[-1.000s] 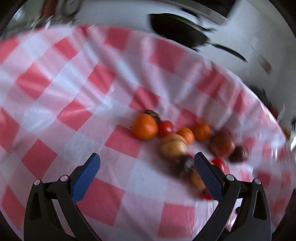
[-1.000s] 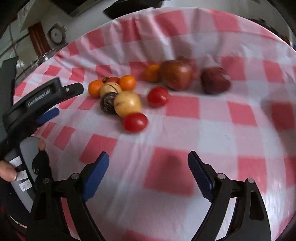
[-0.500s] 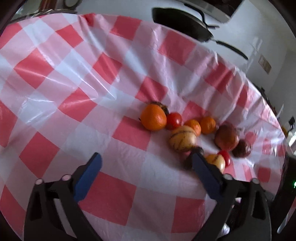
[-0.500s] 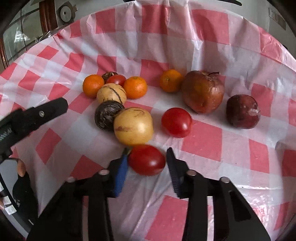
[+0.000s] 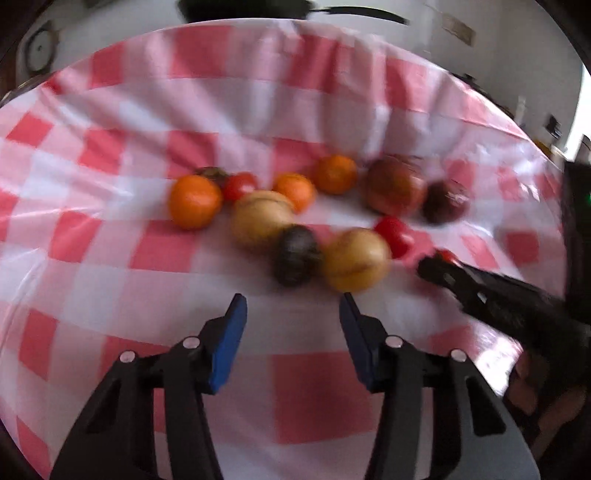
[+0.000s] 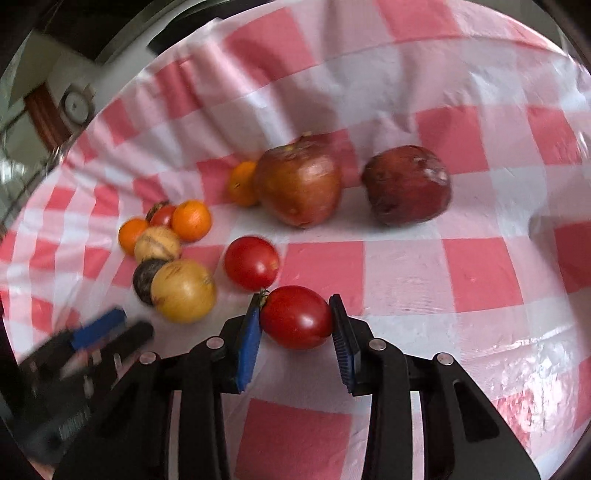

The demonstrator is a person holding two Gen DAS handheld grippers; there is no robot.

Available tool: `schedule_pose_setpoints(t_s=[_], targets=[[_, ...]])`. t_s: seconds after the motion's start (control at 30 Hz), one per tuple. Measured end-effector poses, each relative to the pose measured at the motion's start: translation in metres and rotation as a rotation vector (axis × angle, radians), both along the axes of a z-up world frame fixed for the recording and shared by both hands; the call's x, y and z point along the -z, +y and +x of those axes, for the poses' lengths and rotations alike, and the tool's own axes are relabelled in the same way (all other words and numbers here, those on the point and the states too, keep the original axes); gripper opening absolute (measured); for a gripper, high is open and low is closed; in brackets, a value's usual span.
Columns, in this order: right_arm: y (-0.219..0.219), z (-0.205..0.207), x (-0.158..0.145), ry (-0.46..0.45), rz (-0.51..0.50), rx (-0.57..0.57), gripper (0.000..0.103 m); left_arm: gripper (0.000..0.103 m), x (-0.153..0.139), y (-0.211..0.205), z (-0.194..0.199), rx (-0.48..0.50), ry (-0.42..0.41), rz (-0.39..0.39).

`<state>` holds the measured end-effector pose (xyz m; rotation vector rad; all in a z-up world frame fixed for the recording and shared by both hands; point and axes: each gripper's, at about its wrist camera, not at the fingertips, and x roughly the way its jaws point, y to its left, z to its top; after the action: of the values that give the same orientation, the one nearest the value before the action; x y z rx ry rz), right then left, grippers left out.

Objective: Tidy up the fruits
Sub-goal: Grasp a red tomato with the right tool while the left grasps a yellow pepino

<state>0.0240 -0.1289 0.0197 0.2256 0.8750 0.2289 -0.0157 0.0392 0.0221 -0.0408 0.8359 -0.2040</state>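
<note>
Now | right tool [image 6: 295, 325] clamps glossy oval red tomato [image 6: 296, 317] nearest | left tool [image 5: 291, 317] closing, empty, short of dark round fruit [image 5: 295, 255] | beyond tomato: round tomato [image 6: 252, 263], brown pomegranates [image 6: 299, 184] | risk: hard squeeze bruises soft skin; smooth tomato slips when lifted

A home kitchen or dining corner is showing here: a red-and-white checked plastic tablecloth [image 5: 295, 387] is covering the table. Behind it a dark frying pan [image 5: 243, 8] is hanging by a white wall, with a round dial [image 6: 75, 105] beside brown wood.
</note>
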Motion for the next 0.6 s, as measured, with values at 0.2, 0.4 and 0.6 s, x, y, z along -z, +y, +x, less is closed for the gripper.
schedule_pose_setpoints(t_s=[0.2,0.4,0.6], targets=[[-0.02,0.006,0.001,0.011,0.058,0.061,0.036,0.051,0.011,-0.035,0.013,0.048,0.062,0.013],[-0.026,0.006,0.001,0.006,0.084,0.076,0.036,0.051,0.011,-0.04,0.039,-0.025,0.061,-0.003],[-0.028,0.004,0.002,-0.004,0.09,0.076,0.036,0.043,0.012,-0.034,0.042,-0.044,0.054,-0.034]])
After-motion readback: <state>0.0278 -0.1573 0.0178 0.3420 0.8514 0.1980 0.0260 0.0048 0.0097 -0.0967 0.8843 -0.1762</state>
